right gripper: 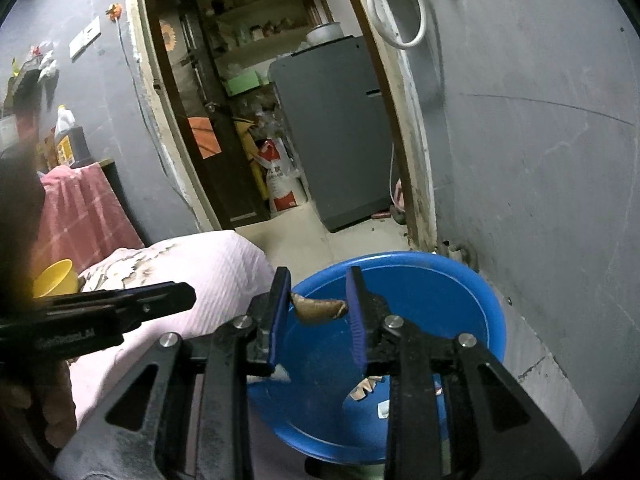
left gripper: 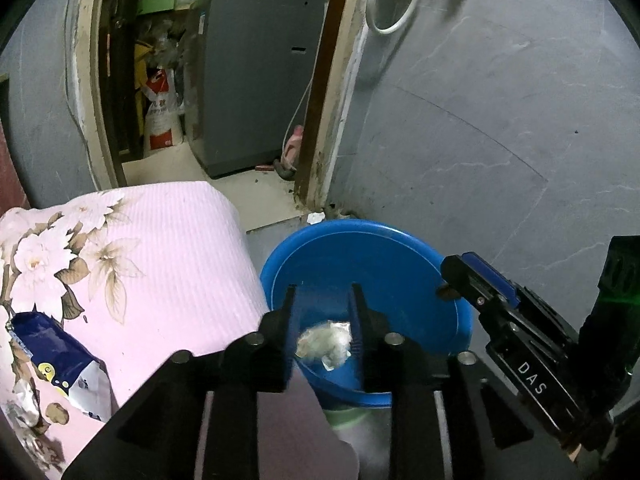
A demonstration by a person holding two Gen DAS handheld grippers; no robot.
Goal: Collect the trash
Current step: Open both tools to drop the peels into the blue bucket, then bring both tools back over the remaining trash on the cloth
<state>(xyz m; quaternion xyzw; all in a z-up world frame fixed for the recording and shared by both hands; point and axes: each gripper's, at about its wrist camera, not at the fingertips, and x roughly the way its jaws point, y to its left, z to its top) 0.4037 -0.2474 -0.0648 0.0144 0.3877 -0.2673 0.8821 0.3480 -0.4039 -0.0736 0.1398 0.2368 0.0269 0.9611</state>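
A blue plastic basin [left gripper: 372, 264] stands on the floor by the pink floral bedcover [left gripper: 160, 264]. My left gripper [left gripper: 322, 320] is over the basin's near rim, its fingers closed on a crumpled white wad of tissue [left gripper: 326, 342]. My right gripper [right gripper: 318, 306] hovers over the same basin [right gripper: 432, 300] and holds a brown curved peel [right gripper: 318, 310] between its fingers. Paper scraps [right gripper: 366, 390] lie in the basin's bottom. The right gripper also shows in the left wrist view [left gripper: 480, 280]. The left gripper shows in the right wrist view [right gripper: 176, 294].
A blue snack wrapper [left gripper: 60, 364] lies on the bedcover. A grey wall [left gripper: 500, 120] is close on the right. An open doorway [left gripper: 240, 100] ahead shows a grey appliance [left gripper: 256, 92] and a red-white sack [left gripper: 162, 116]. A yellow cup [right gripper: 56, 278] sits at left.
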